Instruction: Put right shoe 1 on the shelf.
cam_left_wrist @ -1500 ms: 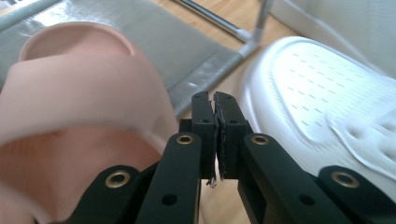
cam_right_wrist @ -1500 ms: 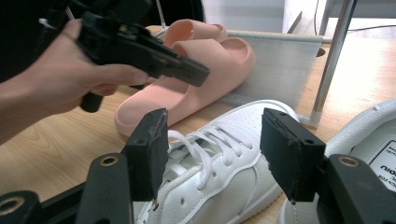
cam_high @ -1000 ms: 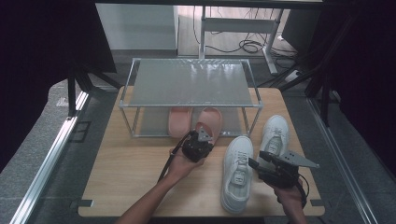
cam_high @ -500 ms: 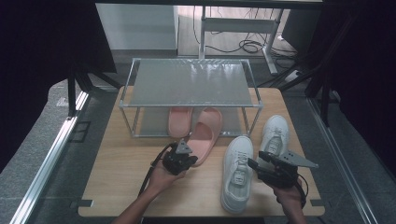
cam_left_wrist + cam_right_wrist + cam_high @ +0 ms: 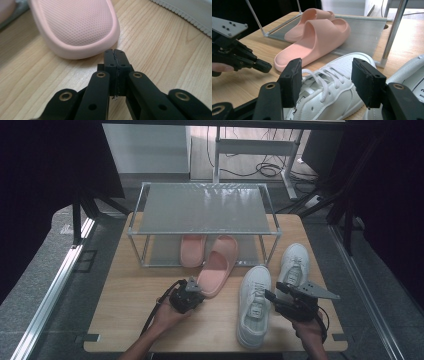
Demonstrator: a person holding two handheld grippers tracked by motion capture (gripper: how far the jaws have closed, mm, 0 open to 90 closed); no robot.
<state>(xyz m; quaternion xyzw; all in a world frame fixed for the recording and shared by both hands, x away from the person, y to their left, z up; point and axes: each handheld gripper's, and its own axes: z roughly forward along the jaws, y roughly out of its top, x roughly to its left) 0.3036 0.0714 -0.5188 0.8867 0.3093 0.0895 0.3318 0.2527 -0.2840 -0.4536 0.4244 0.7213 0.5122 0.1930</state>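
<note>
A pink slipper (image 5: 218, 265) lies slanted on the wooden table (image 5: 125, 320), its toe under the shoe rack (image 5: 202, 207). My left gripper (image 5: 196, 292) is shut and holds nothing. Its tips (image 5: 115, 53) stop just short of the slipper's heel (image 5: 75, 25), low over the wood. A second pink slipper (image 5: 192, 251) rests on the rack's lower shelf. My right gripper (image 5: 272, 294) is open and points left at the near white sneaker (image 5: 254, 302). Its jaws (image 5: 328, 75) stand wide over the sneaker's laces (image 5: 324, 83) without pressing on them. The left gripper (image 5: 239, 60) also appears beside the slipper (image 5: 317, 42).
Another white sneaker (image 5: 294, 265) lies to the right of the near one, by the rack's front right post (image 5: 272, 251). The rack's frosted top shelf is bare. Bare wood stretches along the table's left part. Dark floor and metal rails surround the table.
My left gripper has drawn back from the slanted slipper toward the near left and sunk closer to the table. The slipper now lies uncovered. My right gripper has stayed put.
</note>
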